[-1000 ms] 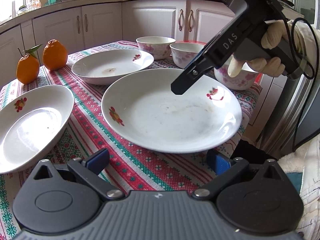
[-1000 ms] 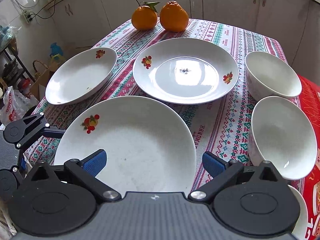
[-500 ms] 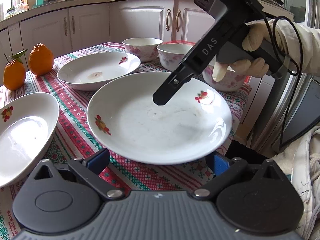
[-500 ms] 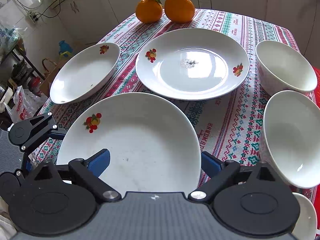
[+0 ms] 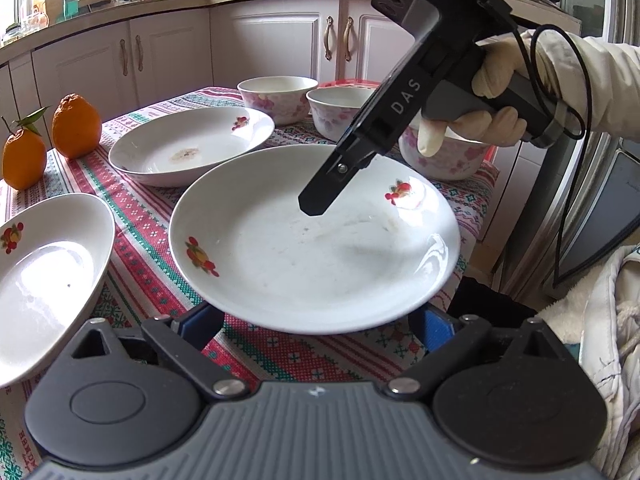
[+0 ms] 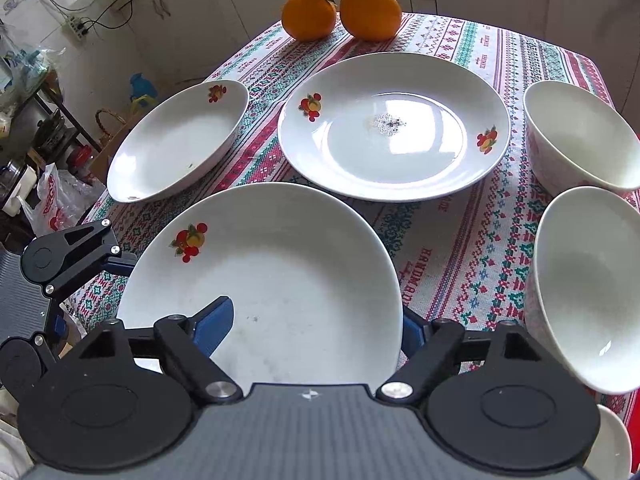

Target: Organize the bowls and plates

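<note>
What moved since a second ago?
Both claws crept closer to the big plate: the left claw now straddles its near rim, and the right claw dropped lower over it, both open. The other plates, bowls and oranges stayed put.

Glossy white glazed ceramic plate (image 6: 280, 272); woven, rough-textured patterned cloth (image 6: 452, 248) over the bench; matt black plastic gripper (image 5: 316, 320) with blue rubbery pads (image 5: 434, 326); dimpled orange rind (image 6: 370, 8).
</note>
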Motion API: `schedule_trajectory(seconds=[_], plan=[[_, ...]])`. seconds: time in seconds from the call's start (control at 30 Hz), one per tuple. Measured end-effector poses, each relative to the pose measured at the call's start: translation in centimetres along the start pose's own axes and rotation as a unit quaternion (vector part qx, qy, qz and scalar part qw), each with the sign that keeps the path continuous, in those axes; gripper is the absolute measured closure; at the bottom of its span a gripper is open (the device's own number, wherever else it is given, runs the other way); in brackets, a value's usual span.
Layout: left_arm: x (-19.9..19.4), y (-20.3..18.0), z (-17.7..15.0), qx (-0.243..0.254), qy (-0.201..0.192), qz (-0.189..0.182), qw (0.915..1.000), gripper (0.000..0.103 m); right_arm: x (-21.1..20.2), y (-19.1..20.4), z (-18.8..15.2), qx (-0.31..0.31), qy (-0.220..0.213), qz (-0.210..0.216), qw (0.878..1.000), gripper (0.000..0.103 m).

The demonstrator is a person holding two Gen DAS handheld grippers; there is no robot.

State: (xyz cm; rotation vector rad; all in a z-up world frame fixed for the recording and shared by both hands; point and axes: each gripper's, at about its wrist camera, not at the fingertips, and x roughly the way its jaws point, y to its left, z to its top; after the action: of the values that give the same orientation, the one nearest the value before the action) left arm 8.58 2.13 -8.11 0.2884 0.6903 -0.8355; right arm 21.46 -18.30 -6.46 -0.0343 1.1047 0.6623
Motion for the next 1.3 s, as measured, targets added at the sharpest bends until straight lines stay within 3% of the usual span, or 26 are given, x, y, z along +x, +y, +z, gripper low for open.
schedule_trajectory(seconds=[0.67,1.0,1.3], plan=[[-2.0,0.1,-0.3,-0.021,-0.003,0.012,0.9997,0.006,-0.6,1.9,0.6,-0.023,-0.011,0.008,1.0,0.015],[-5.3,1.0,-0.5,-0.038,-0.016,0.044,0.9982,0.006,-0.7,4.7,2.6,-0.058,-0.018,0.024,0.998,0.015],[-8.2,3.4,-1.1,-0.068,-0.022,0.09,0.9934,0.006,1.6,8.0,6.6,-0.102,-0.017,0.051,0.993,0.015]])
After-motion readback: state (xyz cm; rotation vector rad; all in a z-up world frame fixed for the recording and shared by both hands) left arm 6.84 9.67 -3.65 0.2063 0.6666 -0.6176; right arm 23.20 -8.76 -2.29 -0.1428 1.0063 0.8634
